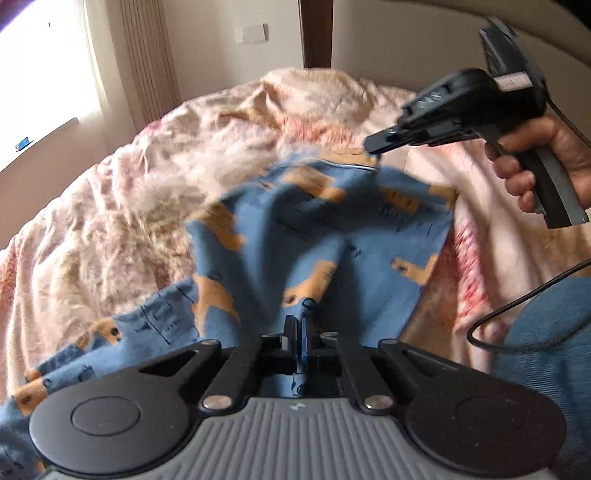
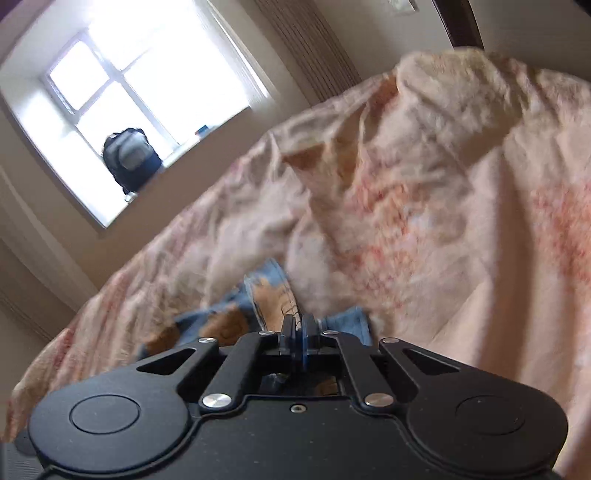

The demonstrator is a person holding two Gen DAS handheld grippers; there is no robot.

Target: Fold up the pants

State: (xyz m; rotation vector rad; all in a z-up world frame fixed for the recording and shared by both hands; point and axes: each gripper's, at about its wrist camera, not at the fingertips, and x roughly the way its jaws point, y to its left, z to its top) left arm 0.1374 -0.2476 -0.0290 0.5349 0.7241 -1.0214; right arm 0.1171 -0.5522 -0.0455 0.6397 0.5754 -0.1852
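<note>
The blue pants (image 1: 314, 236) with an orange animal print lie stretched and lifted over the pink blanket (image 1: 129, 192). My left gripper (image 1: 300, 325) is shut on the near edge of the pants. My right gripper (image 1: 373, 142), seen from the left wrist view at the upper right, is shut on the far white-trimmed edge of the pants. In the right wrist view my right gripper (image 2: 300, 325) pinches blue fabric, and a bunched bit of the pants (image 2: 240, 310) shows just beyond it. The picture is blurred by motion.
A rumpled pink floral blanket (image 2: 424, 184) covers the bed. A window (image 2: 122, 92) with a dark backpack (image 2: 129, 158) on its sill is at the far left. A black cable (image 1: 517, 321) hangs at the right. A dark wooden post (image 1: 316, 33) stands behind the bed.
</note>
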